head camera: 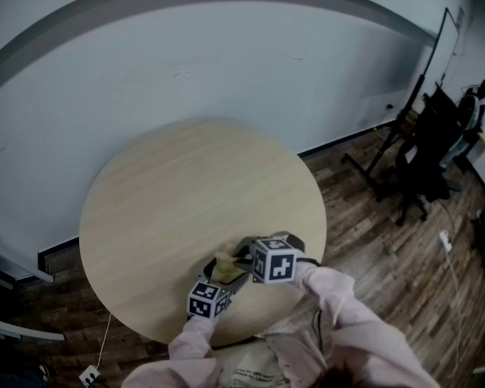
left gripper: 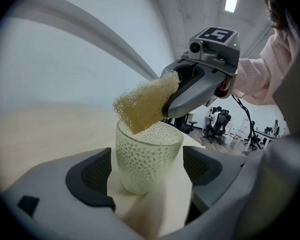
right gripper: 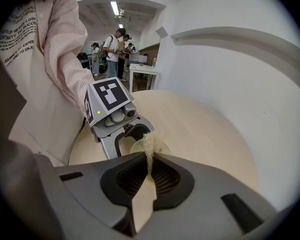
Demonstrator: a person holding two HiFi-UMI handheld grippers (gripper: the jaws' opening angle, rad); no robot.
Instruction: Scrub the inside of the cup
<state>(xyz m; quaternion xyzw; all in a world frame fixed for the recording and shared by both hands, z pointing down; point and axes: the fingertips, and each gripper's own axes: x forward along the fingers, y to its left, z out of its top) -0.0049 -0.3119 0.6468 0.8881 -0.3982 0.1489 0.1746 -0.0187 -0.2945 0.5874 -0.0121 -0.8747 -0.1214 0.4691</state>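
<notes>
A pale dimpled cup [left gripper: 147, 156] stands upright on the round wooden table [head camera: 186, 192], near its front edge. My left gripper [left gripper: 150, 170] is open, its pads either side of the cup with a narrow gap showing at the left pad. My right gripper [left gripper: 166, 98] is shut on a yellow sponge [left gripper: 145, 104], held tilted with its lower corner at the cup's rim. In the right gripper view the sponge [right gripper: 151, 145] is squeezed thin between the pads [right gripper: 165, 176], above the cup's mouth [right gripper: 136, 146]. From the head view both grippers are close together, and the cup is hidden under them.
The cup is close to the table's near edge, by the person's pink sleeves [head camera: 339, 297]. A white wall curves behind the table. Black office chairs [head camera: 424, 160] and a stand are on the wood floor at the right. People stand far off [right gripper: 112, 49].
</notes>
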